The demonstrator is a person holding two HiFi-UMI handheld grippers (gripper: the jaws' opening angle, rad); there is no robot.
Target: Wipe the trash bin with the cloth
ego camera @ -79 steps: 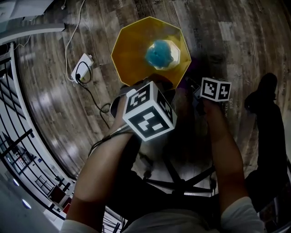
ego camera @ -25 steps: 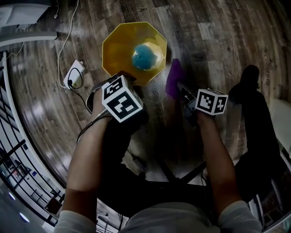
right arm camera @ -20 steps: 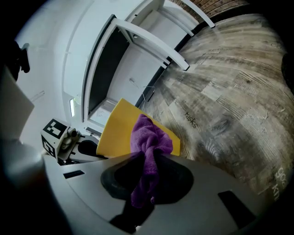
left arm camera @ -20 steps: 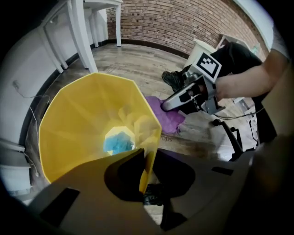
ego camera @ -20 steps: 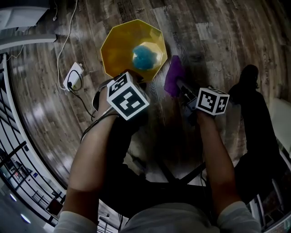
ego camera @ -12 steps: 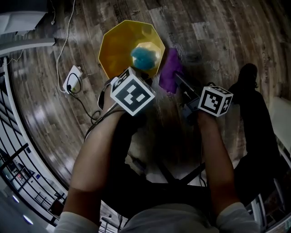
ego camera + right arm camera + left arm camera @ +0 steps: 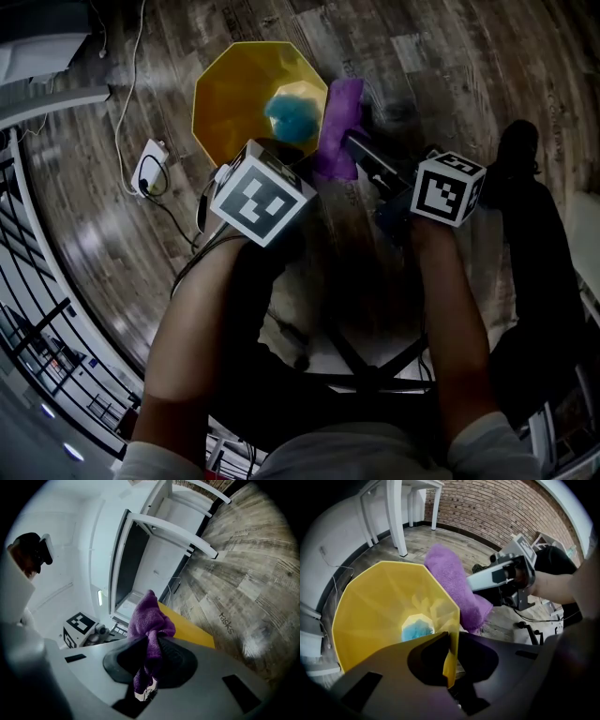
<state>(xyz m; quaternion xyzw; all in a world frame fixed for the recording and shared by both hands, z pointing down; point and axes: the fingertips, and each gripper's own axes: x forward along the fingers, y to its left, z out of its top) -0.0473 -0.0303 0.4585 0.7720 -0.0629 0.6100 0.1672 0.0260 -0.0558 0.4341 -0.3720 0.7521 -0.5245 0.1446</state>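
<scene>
A yellow eight-sided trash bin point(image 7: 230, 94) stands on the wood floor, with a blue lump point(image 7: 292, 114) at its bottom. My left gripper point(image 7: 449, 660) is shut on the bin's near rim point(image 7: 451, 634). Its jaws have just been closing with that thin yellow wall between them. In the head view its marker cube point(image 7: 262, 192) hides them. My right gripper point(image 7: 149, 646) is shut on a purple cloth point(image 7: 149, 616). The cloth point(image 7: 336, 127) lies against the bin's right rim, and the left gripper view shows the cloth point(image 7: 454, 581) draped at the rim.
A white power strip with cables point(image 7: 150, 164) lies on the floor left of the bin. White table legs point(image 7: 396, 513) and a brick wall point(image 7: 497, 508) stand beyond it. A dark chair base point(image 7: 375, 366) is under me and a dark shoe point(image 7: 520, 150) at the right.
The right gripper has lifted the purple cloth from beside the bin up against its right rim. The left gripper has shifted right along the near rim.
</scene>
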